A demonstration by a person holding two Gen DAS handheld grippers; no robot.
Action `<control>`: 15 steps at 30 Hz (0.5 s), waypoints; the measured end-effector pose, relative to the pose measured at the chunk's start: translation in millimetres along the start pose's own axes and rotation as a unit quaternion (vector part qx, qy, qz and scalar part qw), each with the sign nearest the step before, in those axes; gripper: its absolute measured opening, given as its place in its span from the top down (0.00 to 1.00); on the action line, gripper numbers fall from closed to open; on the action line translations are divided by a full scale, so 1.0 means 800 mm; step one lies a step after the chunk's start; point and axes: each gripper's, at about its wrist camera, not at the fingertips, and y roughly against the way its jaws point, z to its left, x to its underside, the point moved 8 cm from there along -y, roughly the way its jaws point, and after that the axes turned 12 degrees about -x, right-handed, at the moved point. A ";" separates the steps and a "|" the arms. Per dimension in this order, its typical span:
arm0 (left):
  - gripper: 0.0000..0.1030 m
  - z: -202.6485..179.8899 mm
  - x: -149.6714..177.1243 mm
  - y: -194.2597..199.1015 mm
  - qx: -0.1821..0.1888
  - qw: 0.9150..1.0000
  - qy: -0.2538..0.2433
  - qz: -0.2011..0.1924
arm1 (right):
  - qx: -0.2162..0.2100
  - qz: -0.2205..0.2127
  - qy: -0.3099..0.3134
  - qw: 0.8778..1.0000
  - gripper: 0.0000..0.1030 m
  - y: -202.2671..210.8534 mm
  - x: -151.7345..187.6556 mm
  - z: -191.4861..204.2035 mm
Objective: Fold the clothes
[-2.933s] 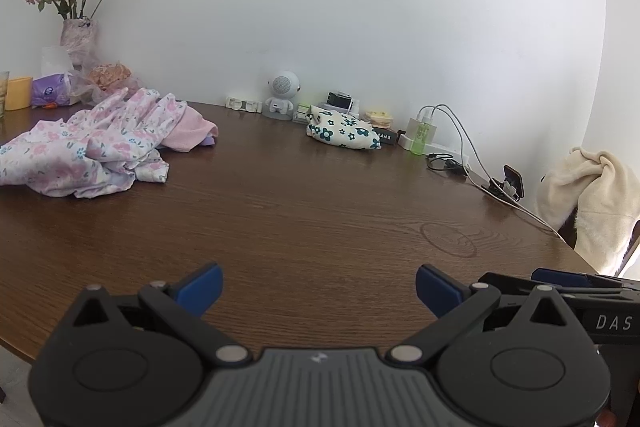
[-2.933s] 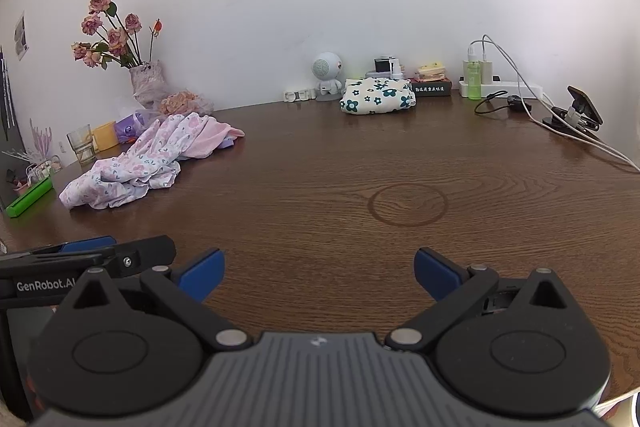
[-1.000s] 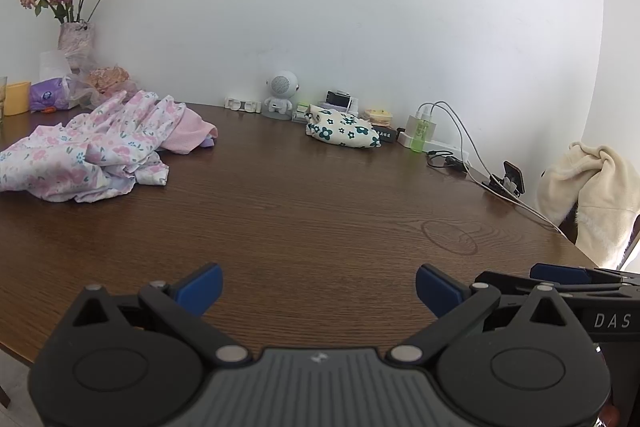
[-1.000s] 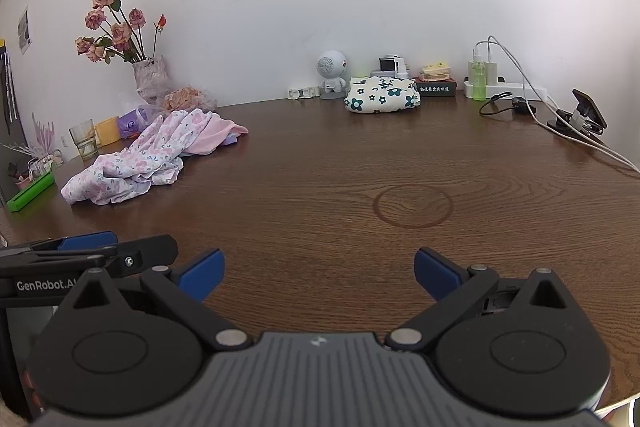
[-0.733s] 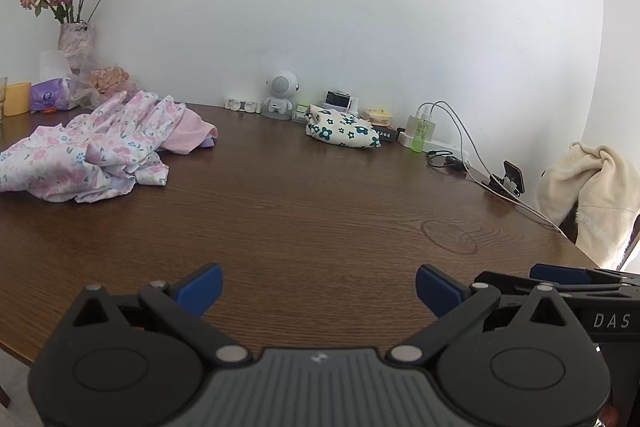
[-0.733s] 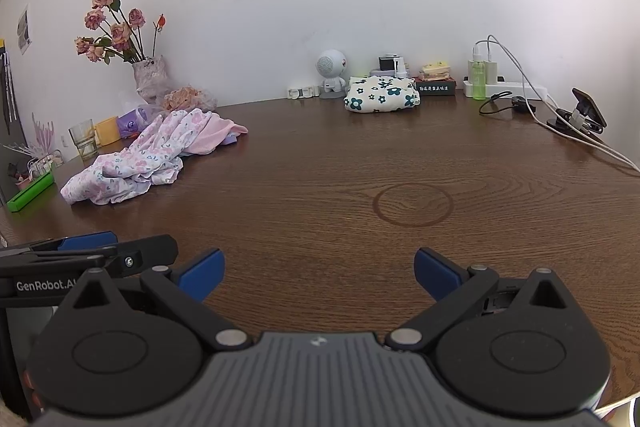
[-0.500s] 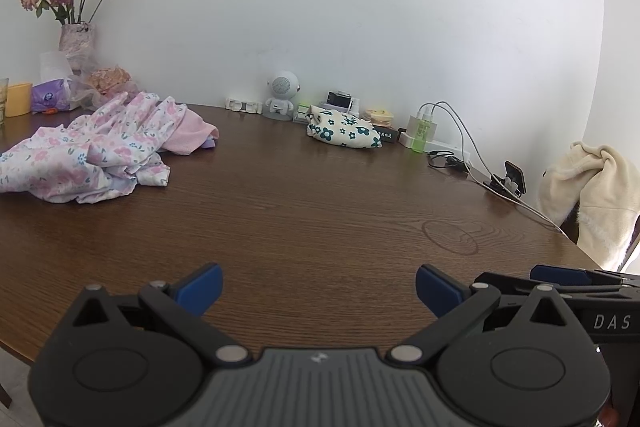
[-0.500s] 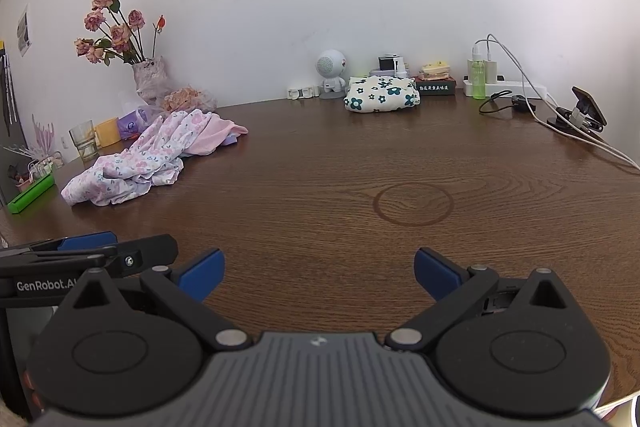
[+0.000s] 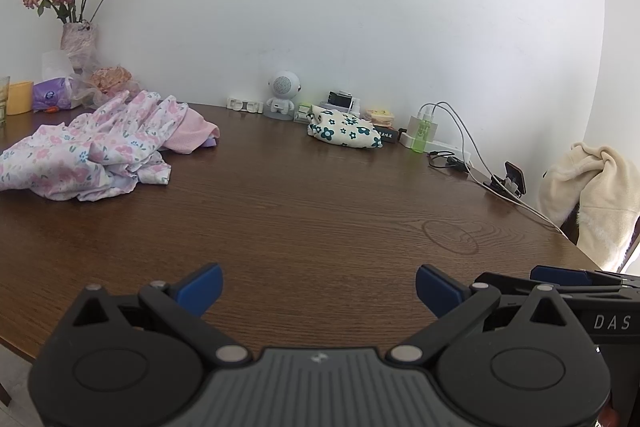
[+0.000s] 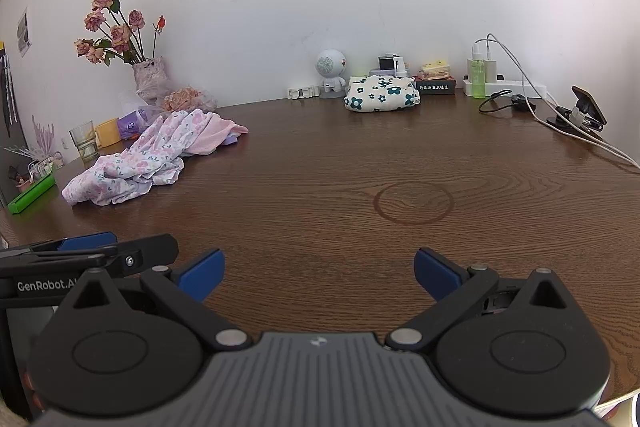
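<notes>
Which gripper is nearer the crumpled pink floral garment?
Left. The left gripper is open at the table's near edge, with the crumpled pink floral garment ahead to its left. The right gripper, also open, sits further right, farther off.

Left gripper (image 9: 318,289): jaws spread wide, blue fingertips (image 9: 200,287) well apart, nothing between them. It is held low over the near edge of the surface (image 9: 312,211), level, pointing forward. Right gripper (image 10: 316,273): same pose, jaws wide, nothing held. The two sit side by side, close together, each visible in the other's view.
</notes>
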 end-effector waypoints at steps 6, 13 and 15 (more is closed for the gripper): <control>0.00 0.000 0.000 0.000 0.000 1.000 -0.001 -0.001 | 0.000 0.000 0.000 1.000 0.00 0.000 0.000 0.001; 0.00 0.002 0.000 0.000 -0.001 1.000 -0.001 -0.001 | -0.001 0.000 0.000 1.000 0.00 0.001 0.000 0.000; 0.00 0.002 0.001 0.000 -0.001 1.000 -0.001 -0.001 | -0.001 0.001 0.001 1.000 0.00 0.000 0.000 0.001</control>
